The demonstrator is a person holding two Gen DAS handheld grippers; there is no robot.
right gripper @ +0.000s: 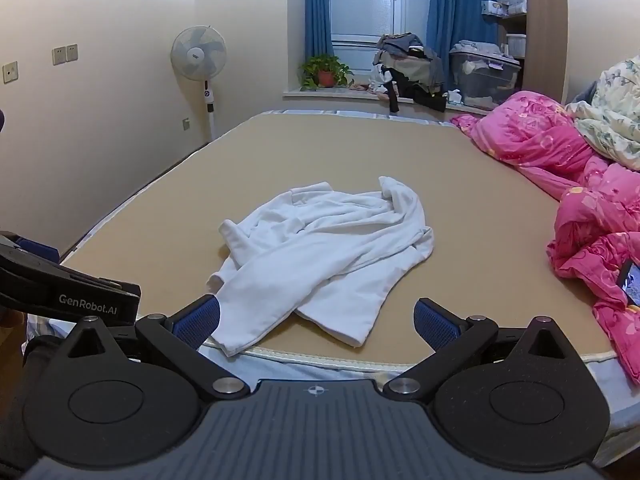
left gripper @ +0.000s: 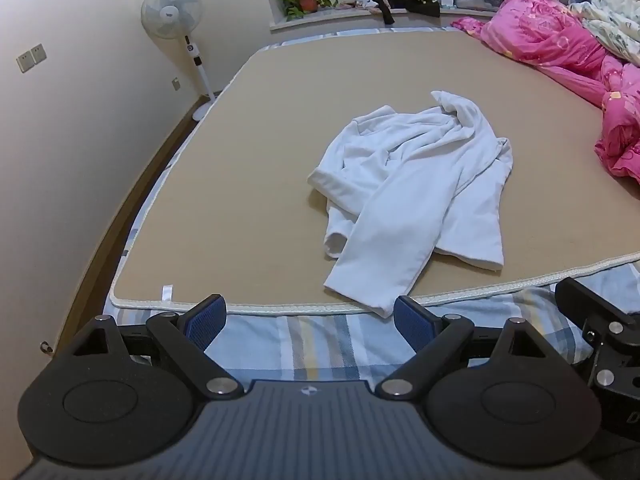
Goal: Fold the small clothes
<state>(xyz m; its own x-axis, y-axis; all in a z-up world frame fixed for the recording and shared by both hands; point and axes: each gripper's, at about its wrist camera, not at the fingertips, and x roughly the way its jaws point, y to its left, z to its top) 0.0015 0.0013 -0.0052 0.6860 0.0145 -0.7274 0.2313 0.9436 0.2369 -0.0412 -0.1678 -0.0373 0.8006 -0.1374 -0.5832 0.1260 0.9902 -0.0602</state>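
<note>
Both our claws, left gripper (left gripper: 310, 322) and right gripper (right gripper: 316, 322), gape wide and empty at the mat's (left gripper: 224, 184) near edge. Our white garment (left gripper: 416, 184) lies crumpled there: soft, light, limp. We'd pinch its hem corners.

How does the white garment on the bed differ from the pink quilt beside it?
The white garment is plain and lies low, crumpled, in the middle of the tan mat; the pink quilt carries a flower print and is heaped high along the mat's side. The garment is the smaller thing; the quilt runs out of the picture. Both are soft fabric, unfolded.
</note>
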